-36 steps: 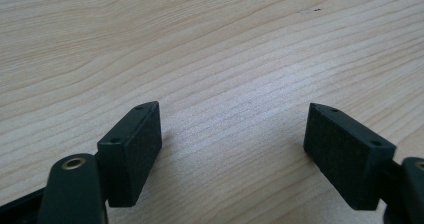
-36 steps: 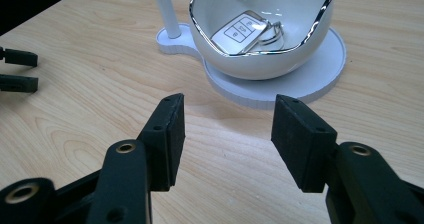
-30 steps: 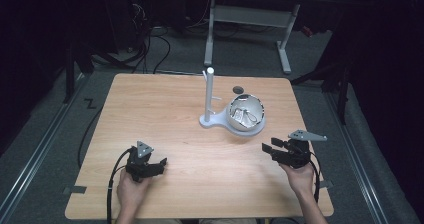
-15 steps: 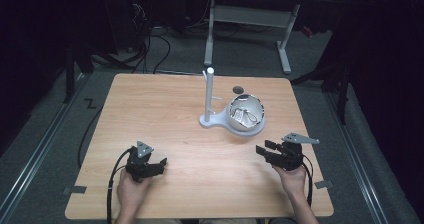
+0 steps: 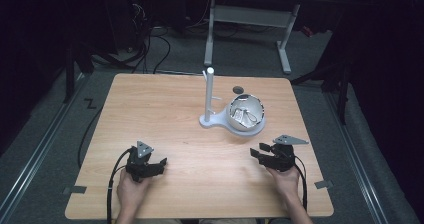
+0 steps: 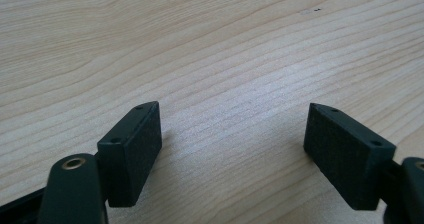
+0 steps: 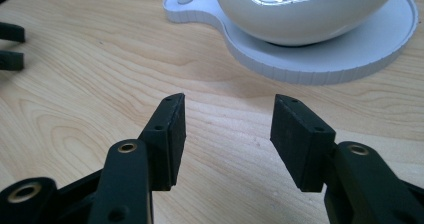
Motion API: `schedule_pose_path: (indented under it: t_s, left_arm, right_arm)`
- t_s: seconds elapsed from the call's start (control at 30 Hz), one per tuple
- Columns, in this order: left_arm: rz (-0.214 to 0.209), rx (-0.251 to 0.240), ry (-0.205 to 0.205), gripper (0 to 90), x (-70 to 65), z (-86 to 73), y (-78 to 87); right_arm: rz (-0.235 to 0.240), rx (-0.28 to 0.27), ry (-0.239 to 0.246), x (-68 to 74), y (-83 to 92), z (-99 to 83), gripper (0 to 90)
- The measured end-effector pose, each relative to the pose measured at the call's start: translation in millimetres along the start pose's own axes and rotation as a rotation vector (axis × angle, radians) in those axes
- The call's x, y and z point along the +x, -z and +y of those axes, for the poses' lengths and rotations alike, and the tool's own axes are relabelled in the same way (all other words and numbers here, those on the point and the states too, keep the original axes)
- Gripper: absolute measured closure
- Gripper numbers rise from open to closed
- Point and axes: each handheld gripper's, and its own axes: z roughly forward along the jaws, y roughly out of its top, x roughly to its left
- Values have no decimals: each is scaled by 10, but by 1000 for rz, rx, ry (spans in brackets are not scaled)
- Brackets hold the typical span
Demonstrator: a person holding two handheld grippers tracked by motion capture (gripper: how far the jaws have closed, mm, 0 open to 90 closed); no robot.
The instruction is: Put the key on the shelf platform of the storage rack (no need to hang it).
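Right gripper (image 5: pixel 261 154) rests low over the table (image 5: pixel 165 114), jaws spread, nothing between them, near the white stand (image 5: pixel 212 119) carrying a shiny bowl (image 5: pixel 245 113) at centre-right. Left gripper (image 5: pixel 159 165) sits well apart at the near-left edge, jaws spread wide and empty.

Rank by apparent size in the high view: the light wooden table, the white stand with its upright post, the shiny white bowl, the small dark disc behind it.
1. Light wooden table, by far the largest.
2. White stand with upright post.
3. Shiny white bowl on the stand's round base.
4. Small dark disc, the smallest.
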Motion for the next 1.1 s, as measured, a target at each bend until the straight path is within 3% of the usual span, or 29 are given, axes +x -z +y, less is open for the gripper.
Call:
schedule_pose_path:
  t_s: [0.37,0.6,1.1]
  left_arm:
    - [1,-1,0,235,0,0,-1]
    - [0,0,0,235,0,0,0]
    - [2,-2,1,235,-4,-2,0]
  right_arm:
    - [-38,47,21,1,-177,-84,485]
    - [-139,97,113,21,-257,-126,477]
    - [-178,92,116,-23,-355,-194,443]
